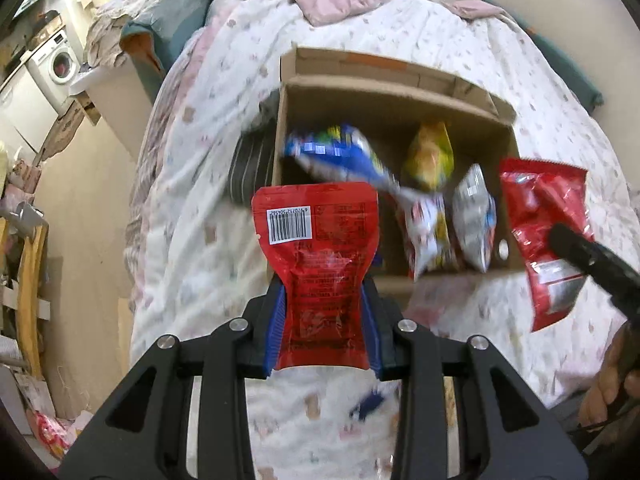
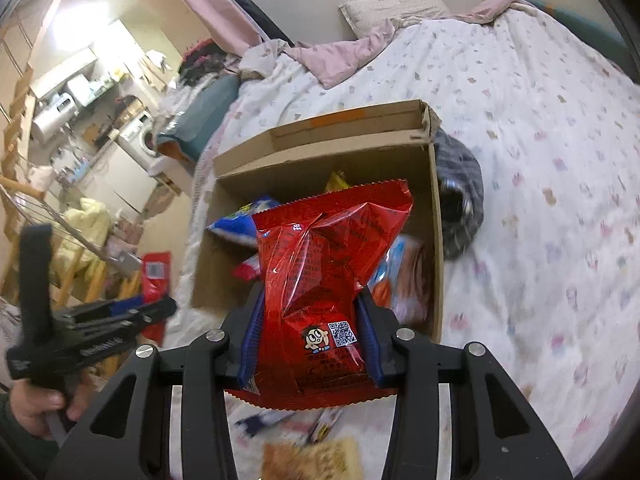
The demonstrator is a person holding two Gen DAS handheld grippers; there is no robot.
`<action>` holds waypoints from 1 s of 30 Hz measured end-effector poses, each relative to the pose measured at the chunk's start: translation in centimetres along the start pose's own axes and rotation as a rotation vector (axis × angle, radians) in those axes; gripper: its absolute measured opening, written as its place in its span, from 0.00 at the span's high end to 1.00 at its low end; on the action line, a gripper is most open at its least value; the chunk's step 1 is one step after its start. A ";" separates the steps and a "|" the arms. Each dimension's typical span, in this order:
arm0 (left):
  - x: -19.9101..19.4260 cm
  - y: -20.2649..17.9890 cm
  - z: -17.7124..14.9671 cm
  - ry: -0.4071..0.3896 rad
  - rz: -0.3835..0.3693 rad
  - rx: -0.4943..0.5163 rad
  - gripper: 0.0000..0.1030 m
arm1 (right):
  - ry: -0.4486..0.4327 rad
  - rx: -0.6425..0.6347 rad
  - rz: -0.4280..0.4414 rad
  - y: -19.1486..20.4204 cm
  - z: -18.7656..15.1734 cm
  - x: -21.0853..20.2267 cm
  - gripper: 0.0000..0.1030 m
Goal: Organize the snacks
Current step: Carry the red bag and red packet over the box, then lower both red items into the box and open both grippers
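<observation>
Left tool (image 1: 324, 320) clamping red pouch (image 1: 316, 240), right tool (image 2: 310, 340) clamping red packet (image 2: 328, 264), cardboard box (image 1: 384, 100) beyond, perhaps half full

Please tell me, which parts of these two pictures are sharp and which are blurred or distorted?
Left wrist view: the red pouch in the left claw is sharp; the box and snacks inside smear. Right wrist view: the red bag is sharp, the bedspread soft. Fisheye bends both edges.
</observation>
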State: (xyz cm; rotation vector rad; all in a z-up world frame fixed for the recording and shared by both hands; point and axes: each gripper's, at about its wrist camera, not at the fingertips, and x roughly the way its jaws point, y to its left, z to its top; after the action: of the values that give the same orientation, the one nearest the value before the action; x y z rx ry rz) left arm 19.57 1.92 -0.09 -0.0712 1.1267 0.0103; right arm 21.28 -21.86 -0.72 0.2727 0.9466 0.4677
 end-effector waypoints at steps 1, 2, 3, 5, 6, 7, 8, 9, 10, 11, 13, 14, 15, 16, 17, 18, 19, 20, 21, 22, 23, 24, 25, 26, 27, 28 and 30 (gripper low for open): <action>0.4 0.1 0.4 0.000 -0.001 -0.005 0.71 | 0.000 -0.006 -0.009 -0.1 0.6 0.7 0.57; 0.9 0.1 1.1 0.001 -0.005 -0.012 0.71 | 0.004 -0.007 -0.012 -0.2 1.1 1.2 0.57; 1.5 0.1 1.6 0.003 -0.009 -0.013 0.71 | 0.011 -0.008 -0.015 -0.4 1.6 2.0 0.57; 2.9 0.1 2.5 0.019 -0.033 -0.020 0.71 | 0.025 -0.015 -0.008 -0.5 2.4 3.7 0.57; 3.7 -0.1 2.9 0.030 -0.039 -0.018 0.71 | 0.030 -0.023 -0.009 -0.6 2.6 4.4 0.57; 4.5 -0.3 3.2 0.038 -0.035 -0.013 0.71 | 0.038 -0.031 -0.010 -0.5 2.8 5.2 0.57; 5.0 -0.6 3.3 0.042 -0.032 -0.007 0.71 | 0.053 -0.041 -0.001 -0.5 2.9 6.2 0.57; 5.7 -0.8 3.4 0.048 -0.027 0.003 0.71 | 0.061 -0.044 0.010 -0.5 3.0 6.9 0.57; 6.6 -1.0 3.6 0.054 -0.019 0.013 0.71 | 0.070 -0.047 0.020 -0.5 2.8 7.5 0.57; 7.0 -1.2 3.7 0.058 -0.017 0.018 0.71 | 0.091 -0.054 0.028 -0.4 2.6 8.4 0.57; 8.1 -1.5 3.8 0.068 -0.017 0.031 0.71 | 0.132 -0.067 0.013 -0.2 2.1 9.8 0.57; 8.5 -1.6 3.8 0.073 -0.017 0.032 0.71 | 0.156 -0.074 0.001 -0.3 1.8 10.4 0.57; 9.0 -1.6 3.9 0.080 -0.019 0.033 0.71 | 0.176 -0.073 0.002 -0.3 1.4 11.0 0.57; 9.3 -1.6 3.9 0.091 -0.031 0.029 0.71 | 0.185 -0.069 0.007 -0.3 1.1 11.3 0.57; 9.4 -1.5 3.9 0.093 -0.041 0.024 0.70 | 0.194 -0.068 0.003 -0.3 1.0 11.5 0.57; 9.3 -1.5 3.9 0.090 -0.050 0.021 0.70 | 0.198 -0.069 0.003 -0.2 0.9 11.5 0.57; 9.3 -1.5 3.9 0.087 -0.049 0.024 0.70 | 0.196 -0.072 0.001 -0.3 0.8 11.4 0.56; 9.3 -1.5 3.8 0.083 -0.042 0.031 0.69 | 0.194 -0.074 -0.007 -0.3 0.8 11.4 0.56; 9.4 -1.6 3.8 0.080 -0.036 0.036 0.69 | 0.190 -0.078 -0.016 -0.5 0.8 11.4 0.55; 9.6 -1.6 3.7 0.082 -0.028 0.039 0.68 | 0.188 -0.080 -0.024 -0.7 0.7 11.5 0.54; 9.8 -1.6 3.6 0.088 -0.024 0.040 0.66 | 0.189 -0.075 -0.033 -1.0 0.6 11.8 0.53; 10.1 -1.6 3.5 0.095 -0.024 0.038 0.65 | 0.199 -0.067 -0.025 -1.3 0.7 12.0 0.52; 10.3 -1.5 3.5 0.100 -0.024 0.037 0.64 | 0.215 -0.055 -0.005 -1.5 0.6 12.3 0.52; 10.4 -1.6 3.4 0.101 -0.023 0.036 0.63 | 0.219 -0.049 0.008 -1.5 0.6 12.4 0.52; 10.4 -1.6 3.4 0.101 -0.022 0.036 0.62 | 0.214 -0.052 0.014 -1.4 0.6 12.4 0.51; 10.4 -1.7 3.4 0.104 -0.023 0.038 0.57 | 0.213 -0.056 0.025 -1.2 0.7 12.3 0.49; 10.3 -1.9 3.3 0.116 -0.031 0.042 0.53 | 0.213 -0.050 0.063 -0.9 0.8 12.0 0.42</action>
State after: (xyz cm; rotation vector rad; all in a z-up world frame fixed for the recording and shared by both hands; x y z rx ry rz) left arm 27.09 -0.03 -7.90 -0.0518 1.2411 -0.0454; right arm 28.14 -16.73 -9.19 0.2109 1.1344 0.5854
